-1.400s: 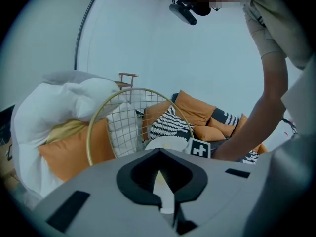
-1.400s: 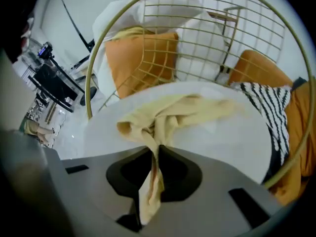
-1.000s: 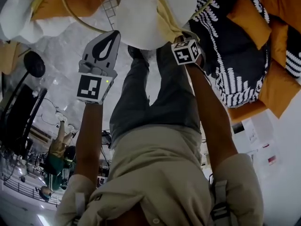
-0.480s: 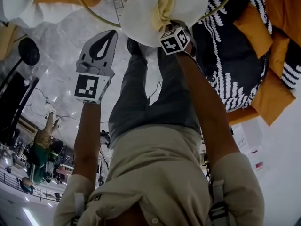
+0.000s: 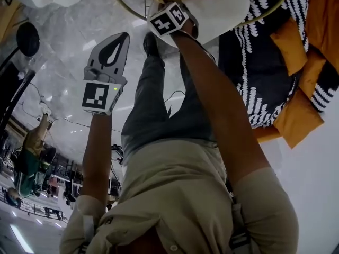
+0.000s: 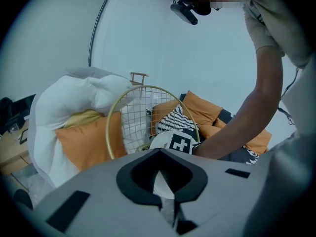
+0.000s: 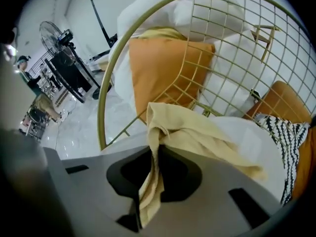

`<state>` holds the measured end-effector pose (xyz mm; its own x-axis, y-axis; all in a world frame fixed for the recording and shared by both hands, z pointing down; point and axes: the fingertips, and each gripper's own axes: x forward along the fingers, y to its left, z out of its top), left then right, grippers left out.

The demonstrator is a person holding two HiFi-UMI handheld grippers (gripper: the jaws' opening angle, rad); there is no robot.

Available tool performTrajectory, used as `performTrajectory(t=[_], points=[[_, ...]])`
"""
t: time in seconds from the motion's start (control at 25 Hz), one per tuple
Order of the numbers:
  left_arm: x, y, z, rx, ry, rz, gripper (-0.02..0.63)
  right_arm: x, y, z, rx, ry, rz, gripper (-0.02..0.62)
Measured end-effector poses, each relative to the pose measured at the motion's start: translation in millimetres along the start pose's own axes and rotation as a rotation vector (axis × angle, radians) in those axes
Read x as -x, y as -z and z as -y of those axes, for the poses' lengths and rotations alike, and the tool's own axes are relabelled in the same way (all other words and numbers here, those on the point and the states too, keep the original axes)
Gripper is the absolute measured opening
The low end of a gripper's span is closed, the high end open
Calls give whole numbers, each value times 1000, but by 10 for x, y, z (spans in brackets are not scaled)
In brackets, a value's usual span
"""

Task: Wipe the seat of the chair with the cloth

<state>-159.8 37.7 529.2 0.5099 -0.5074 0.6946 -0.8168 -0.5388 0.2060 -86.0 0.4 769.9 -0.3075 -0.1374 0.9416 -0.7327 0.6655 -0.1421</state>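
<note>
So the cloth (image 7: 192,132) was a pale yellow rag, soft and pretty crumpled, folded into a thick ridge where the right gripper (image 7: 150,174) had it. That claw was clamped tight on it, jaws pinched nearly together with one tail of the rag hanging back through the gap between them. The rest spilled forward out of the tips and lay on the white seat (image 7: 261,147), right by the gold wire back of the chair (image 7: 197,58). Its long axis ran pretty much in line with the jaws, then drifted off to the right across the seat, ending in a flat pointed corner. The only print I could spot was the black-and-white square markers on the gripper cubes (image 5: 168,19). The left gripper (image 5: 108,57) hung in the air well short of the chair, jaws together with nothing in them. Orange cushions (image 7: 163,73) and a black-and-white patterned one (image 7: 286,132) sat around the chair.
</note>
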Motion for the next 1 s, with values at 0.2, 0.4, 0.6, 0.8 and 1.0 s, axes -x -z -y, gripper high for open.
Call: performTrajectory(t=[0.2,0.4,0.6,0.8,1.0], points=[[-64,-81,57,-15,26,7,15,131,318,17,-14,-11,-27,51],[-214,-262,161,-54,73,5,15,464,1383,137,-126,-6,-167,51],[-359,-417,335,-110,133,1,15,917,2334,272,-260,47,-261,51],[-489,-504,495,-131,162,-3,15,978,2394,233,-209,34,-251,51],[-483,-466,420,-123,141,8,15,800,2140,94,-123,0,-237,51]])
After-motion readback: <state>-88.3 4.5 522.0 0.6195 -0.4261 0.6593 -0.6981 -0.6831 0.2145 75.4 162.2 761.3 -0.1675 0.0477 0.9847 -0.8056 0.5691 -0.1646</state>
